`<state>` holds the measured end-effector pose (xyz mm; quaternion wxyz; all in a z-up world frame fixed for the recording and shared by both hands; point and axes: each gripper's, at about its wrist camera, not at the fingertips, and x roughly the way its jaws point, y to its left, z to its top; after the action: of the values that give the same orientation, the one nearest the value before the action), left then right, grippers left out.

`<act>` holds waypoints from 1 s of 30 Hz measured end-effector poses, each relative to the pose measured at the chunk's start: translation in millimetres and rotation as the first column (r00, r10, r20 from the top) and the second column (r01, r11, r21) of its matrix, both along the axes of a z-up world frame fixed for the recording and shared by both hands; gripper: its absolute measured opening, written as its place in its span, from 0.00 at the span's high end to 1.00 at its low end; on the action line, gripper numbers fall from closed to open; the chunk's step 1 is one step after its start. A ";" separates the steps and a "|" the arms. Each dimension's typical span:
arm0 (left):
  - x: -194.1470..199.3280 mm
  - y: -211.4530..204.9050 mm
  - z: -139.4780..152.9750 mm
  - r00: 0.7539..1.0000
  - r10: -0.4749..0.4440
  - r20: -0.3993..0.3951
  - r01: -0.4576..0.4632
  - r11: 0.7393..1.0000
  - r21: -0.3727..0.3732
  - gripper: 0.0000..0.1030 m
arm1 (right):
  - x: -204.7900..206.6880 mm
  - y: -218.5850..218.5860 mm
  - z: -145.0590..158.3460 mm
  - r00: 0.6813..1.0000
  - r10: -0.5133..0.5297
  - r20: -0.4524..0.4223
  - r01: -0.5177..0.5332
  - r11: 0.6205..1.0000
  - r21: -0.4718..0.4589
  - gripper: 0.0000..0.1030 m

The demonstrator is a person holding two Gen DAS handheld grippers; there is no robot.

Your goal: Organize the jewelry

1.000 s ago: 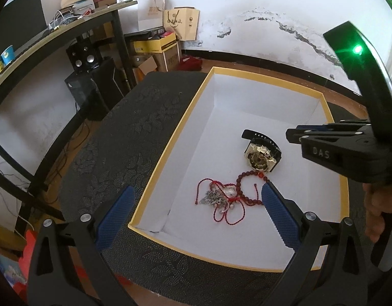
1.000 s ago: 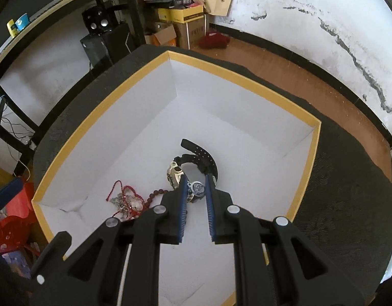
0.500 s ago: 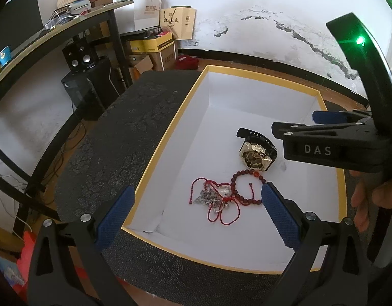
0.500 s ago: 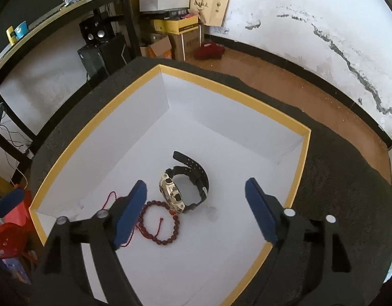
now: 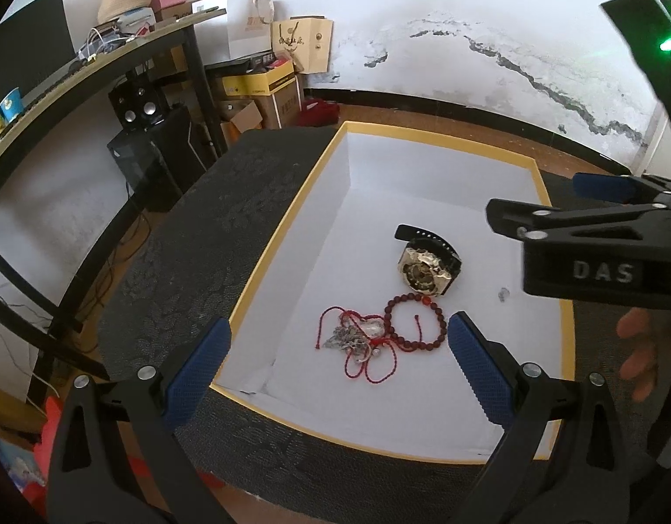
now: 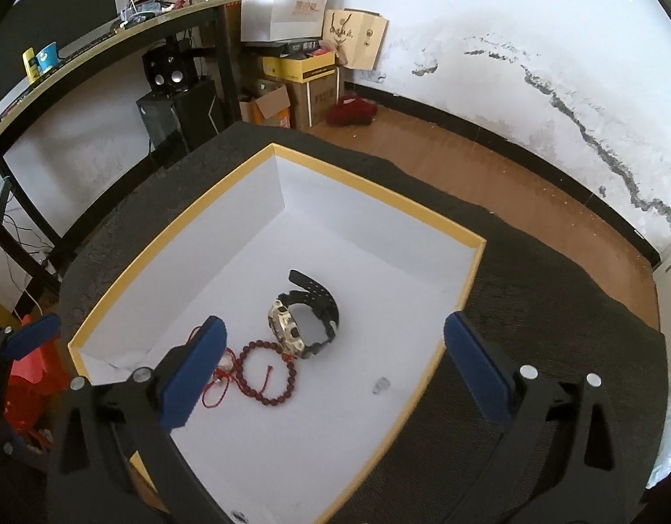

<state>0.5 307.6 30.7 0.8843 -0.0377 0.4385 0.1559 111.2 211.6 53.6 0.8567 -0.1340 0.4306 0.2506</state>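
Note:
A white box with a yellow rim (image 5: 270, 257) (image 6: 169, 257) lies on a dark patterned cloth. In it lie a gold-faced watch with a black strap (image 5: 427, 264) (image 6: 302, 321), a dark red bead bracelet (image 5: 416, 323) (image 6: 268, 371), a red cord tangle with silver pieces (image 5: 355, 343) (image 6: 217, 375), and a small silver piece (image 5: 503, 294) (image 6: 381, 385). My left gripper (image 5: 340, 369) is open and empty above the box's near end. My right gripper (image 6: 335, 369) is open and empty above the box; its body shows in the left wrist view (image 5: 597, 257).
The dark cloth (image 5: 182, 262) covers a round table. A black desk (image 5: 95, 70) with clutter, speakers (image 5: 136, 107) and cardboard boxes (image 5: 257, 87) stand at the back left. Wooden floor (image 6: 532, 201) and a cracked white wall lie behind.
My right gripper opened, let go of the small silver piece beside the watch, and pulled up and back. My left gripper also drew back a little.

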 end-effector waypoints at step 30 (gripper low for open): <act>44.1 -292.3 -27.7 0.927 -0.373 0.045 0.375 0.919 -0.124 0.06 | -82.9 -387.6 -23.0 0.822 -0.552 0.141 0.553 0.833 0.034 0.06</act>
<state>44.5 15.3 3.0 0.8979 -0.0124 0.4376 -0.0452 28.3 -176.0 30.6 0.9209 -0.0253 0.3885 -0.0202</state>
